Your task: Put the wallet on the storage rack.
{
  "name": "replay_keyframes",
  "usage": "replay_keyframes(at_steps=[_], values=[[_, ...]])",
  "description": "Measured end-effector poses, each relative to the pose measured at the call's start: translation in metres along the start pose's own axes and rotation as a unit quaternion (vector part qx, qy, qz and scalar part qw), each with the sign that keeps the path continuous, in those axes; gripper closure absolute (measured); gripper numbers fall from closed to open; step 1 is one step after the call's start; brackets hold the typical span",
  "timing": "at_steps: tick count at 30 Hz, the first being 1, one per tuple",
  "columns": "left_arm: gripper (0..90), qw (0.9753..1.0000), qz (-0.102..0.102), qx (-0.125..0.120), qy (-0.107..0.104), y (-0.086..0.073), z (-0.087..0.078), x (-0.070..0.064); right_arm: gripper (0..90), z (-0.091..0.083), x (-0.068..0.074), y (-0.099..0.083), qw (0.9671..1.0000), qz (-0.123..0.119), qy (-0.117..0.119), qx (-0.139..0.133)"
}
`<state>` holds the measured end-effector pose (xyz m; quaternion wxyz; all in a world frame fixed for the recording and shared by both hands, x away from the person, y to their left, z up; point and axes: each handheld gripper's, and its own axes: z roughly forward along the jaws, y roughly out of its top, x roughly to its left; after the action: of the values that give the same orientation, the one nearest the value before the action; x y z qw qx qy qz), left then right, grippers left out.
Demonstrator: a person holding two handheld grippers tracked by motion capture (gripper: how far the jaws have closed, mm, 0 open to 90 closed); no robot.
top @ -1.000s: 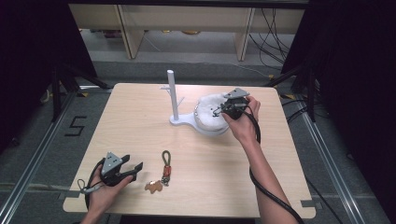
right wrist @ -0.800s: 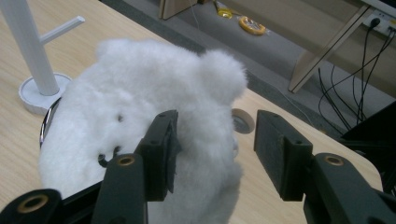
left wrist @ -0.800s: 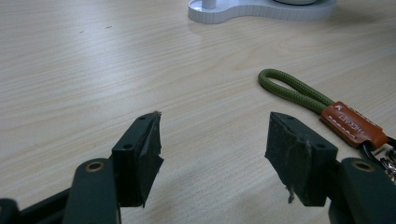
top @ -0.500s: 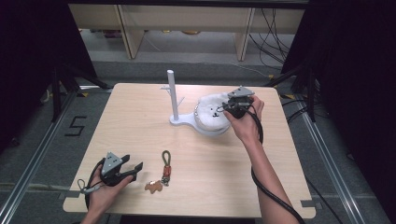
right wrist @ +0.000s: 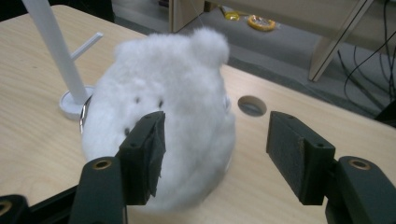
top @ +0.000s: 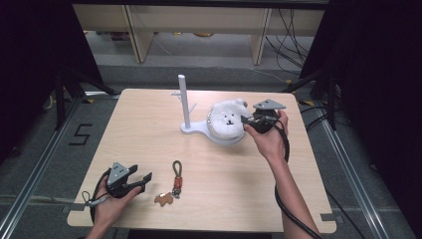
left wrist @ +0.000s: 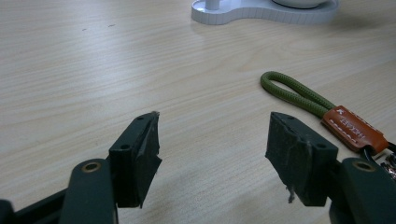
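Hovering at the plush bear's [top: 228, 121] right side, near the tabletop's far right edge, the right gripper [top: 247, 121] has barely shifted, jaws spread. Left gripper [top: 145, 178] stays released at the near left corner beside the keychain [top: 176, 174].

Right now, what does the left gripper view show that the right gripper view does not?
Left gripper view alone: a green cord loop with an orange leather tag, lying just beyond the open left tongs. Right gripper view alone: a fluffy white plush bear head before the open right tongs, untouched. Both: the white plastic stand and the pale wooden table.
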<state>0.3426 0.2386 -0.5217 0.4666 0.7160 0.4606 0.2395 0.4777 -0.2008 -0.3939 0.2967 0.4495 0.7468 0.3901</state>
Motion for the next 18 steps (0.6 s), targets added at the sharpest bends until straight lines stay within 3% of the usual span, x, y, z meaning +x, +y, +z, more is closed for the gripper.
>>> replay_keyframes(at_steps=[1, 5, 13, 18], values=[[33.6, 1.0000, 0.000, 0.000, 0.003, 0.001, -0.001, 0.000, 38.8, -0.005, 0.000, -0.009, 0.9999, 0.016, 0.005, 0.001], [33.6, 1.0000, -0.003, -0.004, -0.002, 0.003, 0.000, -0.001, 41.4, -0.014, -0.002, -0.023, 0.9995, 0.027, 0.014, 0.013], [34.1, 0.9999, -0.002, -0.007, -0.014, 0.009, -0.001, -0.007, 53.2, -0.039, 0.002, -0.072, 0.9982, 0.050, 0.023, 0.025], [34.6, 0.9998, -0.006, -0.003, -0.020, 0.012, -0.001, -0.010, 61.3, -0.053, 0.002, -0.103, 0.9950, 0.089, 0.029, 0.033]])
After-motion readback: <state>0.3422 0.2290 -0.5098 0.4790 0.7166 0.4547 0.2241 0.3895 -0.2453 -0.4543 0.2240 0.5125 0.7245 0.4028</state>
